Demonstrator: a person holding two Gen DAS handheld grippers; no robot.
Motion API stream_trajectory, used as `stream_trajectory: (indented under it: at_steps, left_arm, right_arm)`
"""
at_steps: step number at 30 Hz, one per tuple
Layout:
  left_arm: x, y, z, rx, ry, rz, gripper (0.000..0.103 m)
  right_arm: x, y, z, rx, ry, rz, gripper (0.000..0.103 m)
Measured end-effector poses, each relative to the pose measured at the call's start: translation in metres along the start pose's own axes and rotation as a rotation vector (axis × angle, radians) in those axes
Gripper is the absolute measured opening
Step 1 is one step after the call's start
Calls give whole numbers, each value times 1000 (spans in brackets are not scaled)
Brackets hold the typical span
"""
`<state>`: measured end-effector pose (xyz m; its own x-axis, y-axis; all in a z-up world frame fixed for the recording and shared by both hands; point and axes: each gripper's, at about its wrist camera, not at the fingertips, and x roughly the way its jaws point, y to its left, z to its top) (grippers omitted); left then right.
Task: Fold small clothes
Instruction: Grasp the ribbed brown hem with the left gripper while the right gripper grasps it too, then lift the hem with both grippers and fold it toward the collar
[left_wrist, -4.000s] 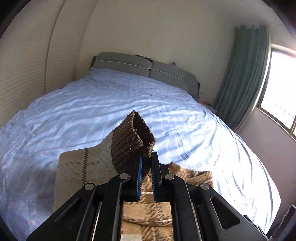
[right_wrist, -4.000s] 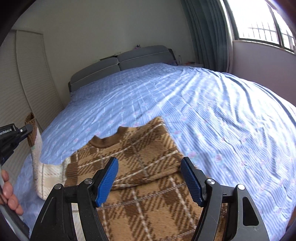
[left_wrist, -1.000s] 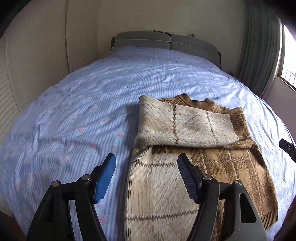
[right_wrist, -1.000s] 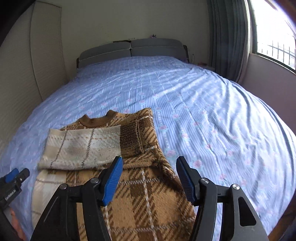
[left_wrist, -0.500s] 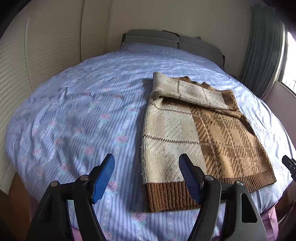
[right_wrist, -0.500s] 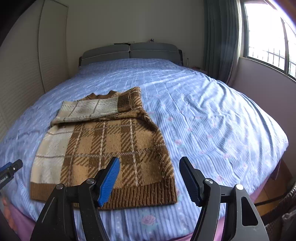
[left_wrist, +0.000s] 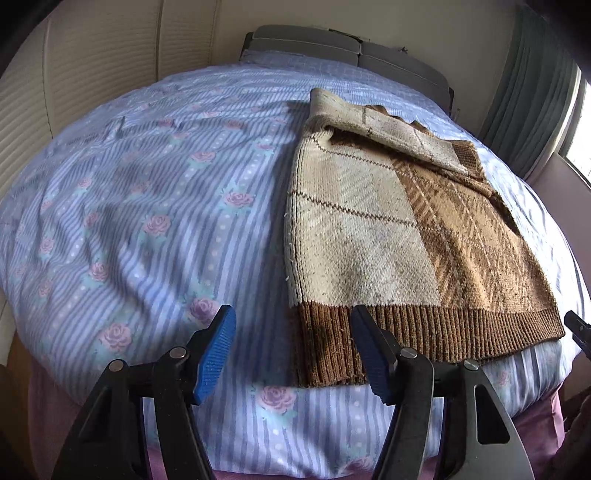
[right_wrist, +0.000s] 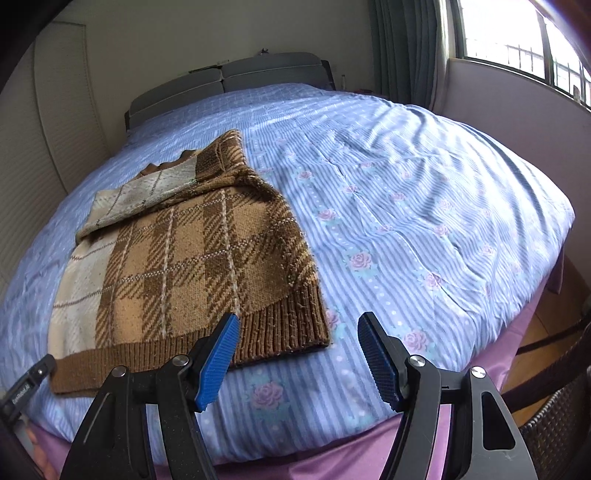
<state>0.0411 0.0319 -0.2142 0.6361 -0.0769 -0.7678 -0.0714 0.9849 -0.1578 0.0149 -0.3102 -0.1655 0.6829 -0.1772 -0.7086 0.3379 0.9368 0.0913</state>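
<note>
A small brown and cream plaid sweater (left_wrist: 406, 229) lies flat on the bed, both sleeves folded across its chest; it also shows in the right wrist view (right_wrist: 192, 258). Its ribbed brown hem (left_wrist: 406, 332) faces me near the bed's front edge. My left gripper (left_wrist: 295, 350) is open and empty, just in front of the hem's left corner. My right gripper (right_wrist: 299, 354) is open and empty, just in front of the hem's right corner (right_wrist: 314, 332).
The bed has a blue striped sheet with roses (left_wrist: 147, 206) and a grey headboard (right_wrist: 229, 77). A purple underlayer (right_wrist: 351, 450) shows at the front edge. A curtain and window (right_wrist: 517, 44) are on the right, a panelled wall (left_wrist: 74, 66) on the left.
Both grippers have pulled back toward the bed's front edge and dropped lower, nearer the hem. Earlier the left gripper let go of the sleeve, which now lies folded across the chest.
</note>
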Motion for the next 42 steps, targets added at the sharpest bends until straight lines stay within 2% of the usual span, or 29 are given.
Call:
stream_trajectory:
  at_steps: [3, 6, 9, 12, 14, 17, 19, 20, 21, 23, 32, 38, 42]
  left_arm:
    - [11, -1, -6, 14, 44, 16, 63]
    - [13, -2, -9, 15, 43, 9, 62]
    - [12, -3, -9, 14, 41, -7, 57]
    - [11, -5, -9, 15, 42, -37, 46]
    - [11, -7, -9, 20, 47, -61, 33]
    - [12, -12, -11, 37, 60, -68, 27]
    - [12, -14, -11, 58, 66, -55, 17]
    - [11, -14, -11, 58, 66, -61, 14]
    - [10, -14, -10, 59, 65, -66, 13]
    - [7, -14, -10, 65, 59, -68, 12]
    - [-13, -6, -3, 52, 25, -63, 11]
    - [-53, -3, 10, 68, -55, -69, 11]
    - [-69, -2, 11, 78, -59, -80, 11]
  right_arm:
    - [9, -4, 1, 18, 34, -17, 67]
    - [19, -7, 0, 38, 64, -12, 67]
    - [26, -11, 1, 59, 85, 2, 67]
    - [33, -17, 1, 93, 101, 25, 59]
    - [35, -19, 2, 105, 107, 43, 56]
    - [34, -20, 1, 115, 107, 63, 53]
    - [35, -21, 1, 124, 111, 78, 46]
    - [35, -23, 1, 131, 112, 89, 40]
    - [34, -24, 1, 138, 112, 110, 28]
    - [34, -23, 1, 140, 118, 139, 12]
    - [7, -19, 3, 109, 49, 164, 10]
    - [-20, -20, 6, 134, 12, 220, 9]
    - [-42, -17, 8, 136, -25, 249, 9]
